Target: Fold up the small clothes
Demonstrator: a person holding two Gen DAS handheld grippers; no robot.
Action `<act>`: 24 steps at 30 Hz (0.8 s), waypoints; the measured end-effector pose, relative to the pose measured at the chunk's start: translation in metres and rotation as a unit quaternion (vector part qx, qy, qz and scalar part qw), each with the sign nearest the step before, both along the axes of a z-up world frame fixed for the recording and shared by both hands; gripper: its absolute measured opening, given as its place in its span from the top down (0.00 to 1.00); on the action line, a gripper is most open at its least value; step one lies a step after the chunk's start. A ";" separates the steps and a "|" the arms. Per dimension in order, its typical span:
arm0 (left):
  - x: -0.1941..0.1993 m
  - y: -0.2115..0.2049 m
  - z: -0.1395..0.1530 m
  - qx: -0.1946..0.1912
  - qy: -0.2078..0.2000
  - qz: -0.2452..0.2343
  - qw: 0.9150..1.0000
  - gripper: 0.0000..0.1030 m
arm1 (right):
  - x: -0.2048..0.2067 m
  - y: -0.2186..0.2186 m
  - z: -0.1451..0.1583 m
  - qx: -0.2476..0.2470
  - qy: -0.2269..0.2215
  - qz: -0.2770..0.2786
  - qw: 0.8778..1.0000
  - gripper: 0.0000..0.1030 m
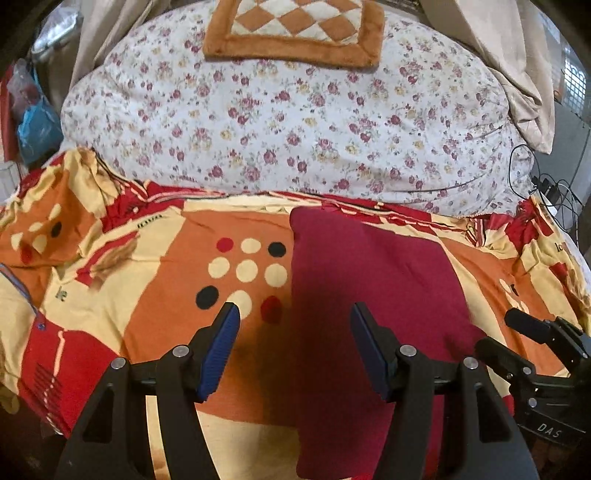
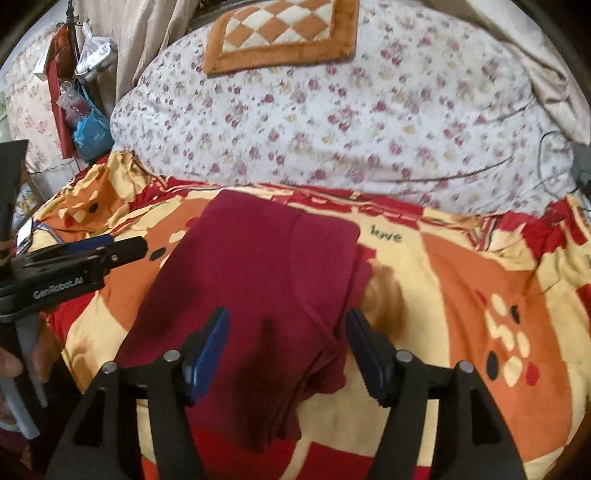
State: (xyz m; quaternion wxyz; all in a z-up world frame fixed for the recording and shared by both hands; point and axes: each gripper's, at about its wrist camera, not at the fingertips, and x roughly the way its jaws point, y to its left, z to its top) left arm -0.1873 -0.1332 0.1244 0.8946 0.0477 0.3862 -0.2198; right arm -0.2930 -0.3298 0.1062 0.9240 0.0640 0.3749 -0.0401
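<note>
A dark red garment [image 1: 369, 273] [image 2: 258, 266] lies folded in a long strip on the patterned orange, cream and red bedsheet [image 1: 155, 295] [image 2: 443, 295]. My left gripper [image 1: 294, 312] stands open above the garment's left edge, its blue pads apart with nothing pressed between them. It shows from the side at the left of the right wrist view [image 2: 125, 244]. My right gripper [image 2: 287, 314] is open above the near part of the garment, straddling its right folded edge without pinching it. In the left wrist view the right gripper [image 1: 496, 330] sits by the garment's right edge.
A white floral quilt [image 1: 288, 122] [image 2: 351, 110] is heaped behind the sheet, with an orange checkered cushion [image 1: 295, 29] [image 2: 280, 33] on top. Beige curtains hang behind. Cables [image 1: 546, 184] lie at the right, bags [image 2: 88, 125] hang at the left. A hand [image 2: 11, 365] holds the left gripper's handle.
</note>
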 end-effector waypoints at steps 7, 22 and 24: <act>-0.010 0.005 0.011 0.007 -0.038 0.015 0.999 0.48 | -0.003 0.000 0.005 0.006 -0.020 -0.031 0.999 0.21; -0.009 0.004 0.005 0.032 -0.050 0.024 0.998 0.48 | 0.007 -0.002 -0.006 0.025 0.000 -0.033 0.999 0.20; -0.008 0.004 0.004 0.032 -0.048 0.025 0.998 0.48 | 0.008 -0.001 -0.007 0.024 0.001 -0.035 0.999 0.20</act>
